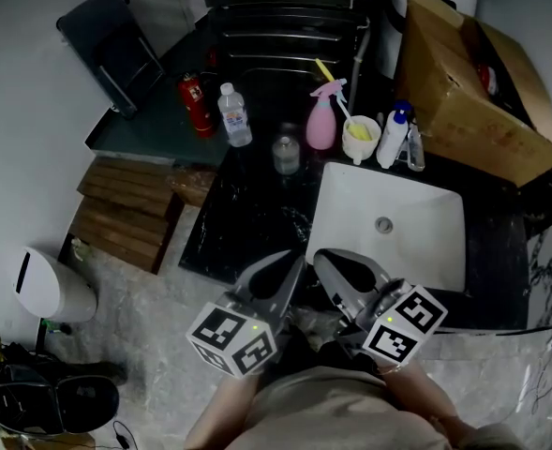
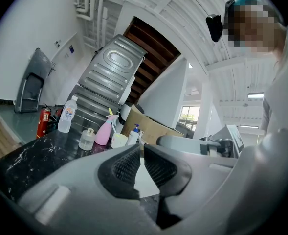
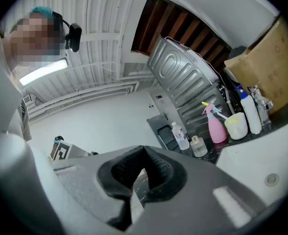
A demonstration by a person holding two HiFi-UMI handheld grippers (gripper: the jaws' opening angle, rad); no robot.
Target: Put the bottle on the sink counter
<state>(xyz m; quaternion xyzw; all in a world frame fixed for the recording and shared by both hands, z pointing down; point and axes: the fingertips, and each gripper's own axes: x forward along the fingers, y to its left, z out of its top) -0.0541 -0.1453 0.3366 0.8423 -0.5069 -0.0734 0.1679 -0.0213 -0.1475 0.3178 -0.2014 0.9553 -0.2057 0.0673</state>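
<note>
A clear water bottle (image 1: pixel 235 114) with a white cap and label stands upright at the back left of the black marble sink counter (image 1: pixel 247 209). It also shows in the left gripper view (image 2: pixel 67 114) and the right gripper view (image 3: pixel 180 136), far ahead of the jaws. My left gripper (image 1: pixel 297 262) (image 2: pixel 141 146) and right gripper (image 1: pixel 324 259) (image 3: pixel 144 148) hover side by side near the counter's front edge, close to the person's body. Both are shut with nothing between the jaws, well short of the bottle.
A red fire extinguisher (image 1: pixel 197 104) stands left of the bottle. To its right are a small glass jar (image 1: pixel 286 154), a pink spray bottle (image 1: pixel 321 118), a white cup (image 1: pixel 361 140) and a pump bottle (image 1: pixel 391 139). The white sink basin (image 1: pixel 425 214) lies at right, below a cardboard box (image 1: pixel 472 92).
</note>
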